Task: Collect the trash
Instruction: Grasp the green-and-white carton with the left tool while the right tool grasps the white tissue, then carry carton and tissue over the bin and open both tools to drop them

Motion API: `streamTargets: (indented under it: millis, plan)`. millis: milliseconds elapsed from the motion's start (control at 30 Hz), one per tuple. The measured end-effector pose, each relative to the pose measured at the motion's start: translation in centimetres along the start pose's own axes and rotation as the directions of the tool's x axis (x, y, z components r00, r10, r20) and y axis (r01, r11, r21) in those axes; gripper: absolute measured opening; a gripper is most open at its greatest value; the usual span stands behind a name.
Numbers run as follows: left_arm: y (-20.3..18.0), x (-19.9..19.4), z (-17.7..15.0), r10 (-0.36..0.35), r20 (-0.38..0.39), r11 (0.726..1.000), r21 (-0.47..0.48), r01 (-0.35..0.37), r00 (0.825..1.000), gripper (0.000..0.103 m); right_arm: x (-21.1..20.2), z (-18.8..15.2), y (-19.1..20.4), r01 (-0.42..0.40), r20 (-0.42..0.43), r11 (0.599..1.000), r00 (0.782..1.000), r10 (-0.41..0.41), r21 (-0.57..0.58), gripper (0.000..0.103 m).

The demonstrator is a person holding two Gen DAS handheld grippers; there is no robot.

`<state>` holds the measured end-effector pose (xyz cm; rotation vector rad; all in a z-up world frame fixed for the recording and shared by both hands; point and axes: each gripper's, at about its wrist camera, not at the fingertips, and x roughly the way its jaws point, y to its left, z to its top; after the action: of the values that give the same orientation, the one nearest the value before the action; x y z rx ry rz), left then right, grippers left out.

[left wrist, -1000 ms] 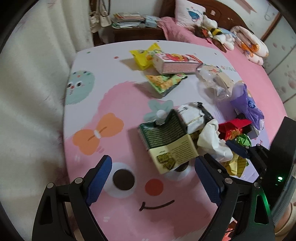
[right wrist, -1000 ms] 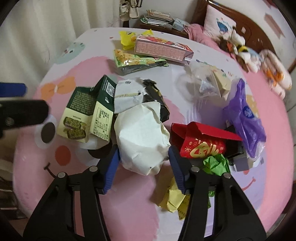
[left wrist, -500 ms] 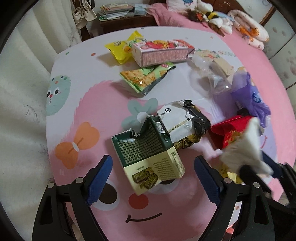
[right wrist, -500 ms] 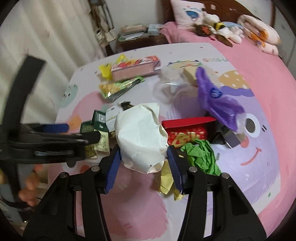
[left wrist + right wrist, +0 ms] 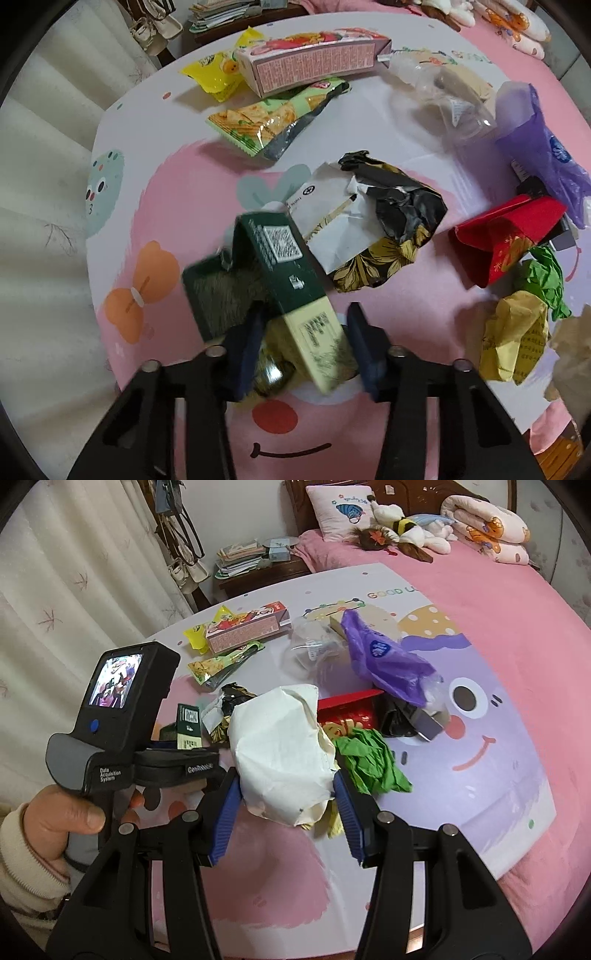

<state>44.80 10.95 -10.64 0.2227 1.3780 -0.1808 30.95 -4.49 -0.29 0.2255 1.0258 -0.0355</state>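
Observation:
My left gripper (image 5: pixel 304 343) is shut on a dark green and cream snack box (image 5: pixel 280 273), which is tilted and blurred between the blue pads. My right gripper (image 5: pixel 286 812) is shut on a crumpled white paper bag (image 5: pixel 284 753), held above the litter. In the right wrist view the left gripper's handle (image 5: pixel 122 716) is at the left, held by a hand (image 5: pixel 62 812). More trash lies on the cartoon sheet (image 5: pixel 207 192): a white, black and gold wrapper (image 5: pixel 373 218), a red box (image 5: pixel 509 236), green paper (image 5: pixel 543 280) and yellow paper (image 5: pixel 517 339).
At the far side lie a pink carton (image 5: pixel 310 59), a yellow packet (image 5: pixel 218 74), a green cracker packet (image 5: pixel 273 118), clear plastic (image 5: pixel 454 96) and a purple bag (image 5: pixel 543 155). A curtain (image 5: pixel 74 590) hangs left. A nightstand (image 5: pixel 258 572) and pillows (image 5: pixel 340 509) stand behind.
My left gripper went from open to shut on the green box, which now tilts up. My right gripper rose and drew back with the white paper bag.

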Motion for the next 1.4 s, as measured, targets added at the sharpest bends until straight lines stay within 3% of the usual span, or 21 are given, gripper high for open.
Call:
streamTargets:
  millis: [100, 333, 467, 733, 1067, 1200, 1333, 1400]
  plan:
    - [0.5, -0.8, -0.8, -0.036, 0.028, 0.999, 0.008, 0.036, 0.999, 0.025, -1.2, -0.6, -0.1, 0.010, 0.008, 1.000, 1.000, -0.010, -0.004, 0.047]
    - [2.9, -3.4, -4.1, -0.158, 0.102, 0.985, -0.048, 0.163, 0.982, 0.023, -4.0, -1.1, -0.6, 0.023, 0.042, 0.999, 0.999, -0.022, -0.033, 0.047]
    - [3.7, -6.6, -6.7, -0.162, 0.181, 0.984, -0.047, 0.173, 0.970, 0.023, -5.0, -1.5, -1.0, 0.019, 0.043, 0.997, 0.999, -0.016, -0.068, 0.047]
    - [1.1, -12.3, -12.7, -0.147, 0.309, 0.984, -0.053, 0.171, 0.940, 0.023, -6.0, -3.0, -2.2, -0.044, 0.023, 0.988, 0.999, 0.048, -0.151, 0.047]
    - [-8.4, -16.2, -22.3, -0.068, 0.404, 0.988, -0.102, 0.118, 0.912, 0.023, -8.7, -8.0, -7.0, -0.175, -0.019, 0.924, 0.984, 0.180, -0.339, 0.047]
    - [-13.3, -16.0, -26.5, -0.085, 0.415, 0.982, -0.122, 0.147, 0.906, 0.023, -9.2, -11.4, -10.3, -0.225, -0.058, 0.905, 0.974, 0.219, -0.361, 0.047]
    - [-17.2, -15.0, -30.4, -0.089, 0.395, 0.977, -0.144, 0.157, 0.915, 0.023, -8.9, -14.9, -13.5, -0.257, -0.112, 0.897, 0.966, 0.232, -0.359, 0.047]
    - [-19.1, -13.9, -32.3, -0.089, 0.356, 0.978, -0.147, 0.150, 0.930, 0.023, -8.2, -16.8, -15.0, -0.283, -0.162, 0.904, 0.957, 0.242, -0.320, 0.047]
